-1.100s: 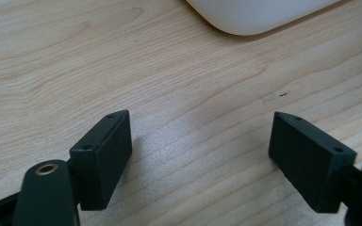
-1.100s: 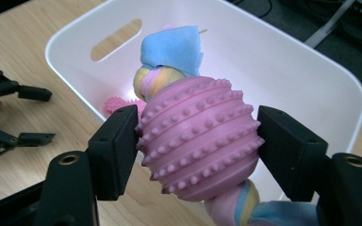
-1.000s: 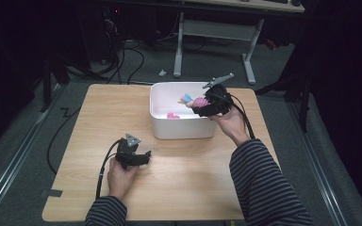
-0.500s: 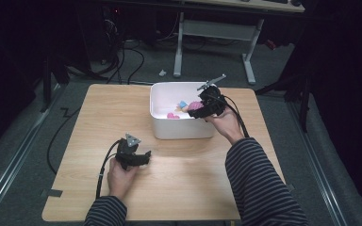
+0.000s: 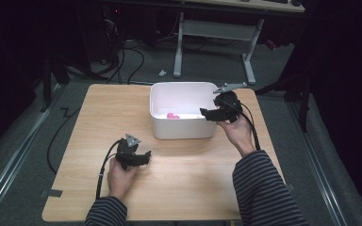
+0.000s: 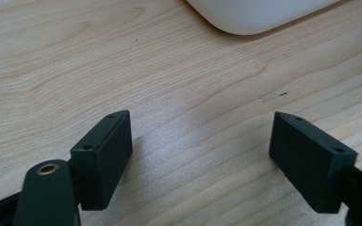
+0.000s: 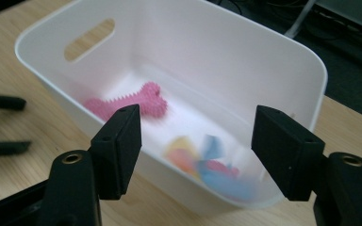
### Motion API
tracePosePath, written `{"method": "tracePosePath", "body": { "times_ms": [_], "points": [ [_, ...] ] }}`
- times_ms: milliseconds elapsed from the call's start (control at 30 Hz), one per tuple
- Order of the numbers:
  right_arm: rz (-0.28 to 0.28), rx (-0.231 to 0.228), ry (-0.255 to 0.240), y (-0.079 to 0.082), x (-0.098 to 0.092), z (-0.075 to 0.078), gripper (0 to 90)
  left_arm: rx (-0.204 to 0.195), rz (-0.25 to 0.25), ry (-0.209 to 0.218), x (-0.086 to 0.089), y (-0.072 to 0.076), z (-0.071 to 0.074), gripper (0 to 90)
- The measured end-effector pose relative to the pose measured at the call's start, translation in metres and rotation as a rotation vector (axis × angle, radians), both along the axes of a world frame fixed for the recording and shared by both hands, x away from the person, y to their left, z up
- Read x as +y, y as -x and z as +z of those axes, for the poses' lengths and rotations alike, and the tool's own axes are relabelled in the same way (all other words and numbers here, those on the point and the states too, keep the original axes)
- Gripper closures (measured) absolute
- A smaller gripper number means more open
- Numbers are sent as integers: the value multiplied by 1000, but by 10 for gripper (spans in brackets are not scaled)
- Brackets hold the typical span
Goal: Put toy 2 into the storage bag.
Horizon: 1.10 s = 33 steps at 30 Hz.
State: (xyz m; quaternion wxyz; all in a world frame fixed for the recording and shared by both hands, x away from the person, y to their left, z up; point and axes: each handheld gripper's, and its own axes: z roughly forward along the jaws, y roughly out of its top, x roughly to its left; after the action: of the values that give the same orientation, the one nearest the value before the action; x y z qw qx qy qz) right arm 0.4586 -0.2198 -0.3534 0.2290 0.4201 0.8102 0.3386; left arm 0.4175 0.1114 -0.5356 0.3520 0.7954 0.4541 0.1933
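Right tongs (image 7: 195, 141) spread, empty, at right rim of white bin (image 5: 185, 128), which sits toward worktop (image 5: 99, 108) far edge. Left tongs (image 6: 200, 160) spread, empty, resting low near worktop front-left. Pink bone toy (image 7: 127, 101) lies on bin floor; blurred colourful pieces (image 7: 212, 165) nearer right wall. Risk: right tongs catch rim while moving, shoving or tipping light bin.
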Motion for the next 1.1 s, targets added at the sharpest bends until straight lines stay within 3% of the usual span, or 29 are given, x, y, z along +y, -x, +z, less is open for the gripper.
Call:
{"method": "tracePosePath", "body": {
  "times_ms": [67,200,300,600,967,1100],
  "points": [
    [-8,-8,19,9,-9,-3,351,0,-1,-1,0,0,0,226],
    [-23,13,-19,25,-28,-4,356,0,-1,-1,0,0,0,224],
    [-24,2,-45,39,-40,-7,365,1,-1,-3,0,0,0,224],
    [-71,7,-67,75,-67,-34,381,1,-1,-2,0,0,0,223],
    [-133,33,-100,91,-86,-65,357,0,1,8,0,0,0,233],
    [-149,67,-95,91,-92,-84,352,-1,1,3,0,0,0,232]
  ]
}}
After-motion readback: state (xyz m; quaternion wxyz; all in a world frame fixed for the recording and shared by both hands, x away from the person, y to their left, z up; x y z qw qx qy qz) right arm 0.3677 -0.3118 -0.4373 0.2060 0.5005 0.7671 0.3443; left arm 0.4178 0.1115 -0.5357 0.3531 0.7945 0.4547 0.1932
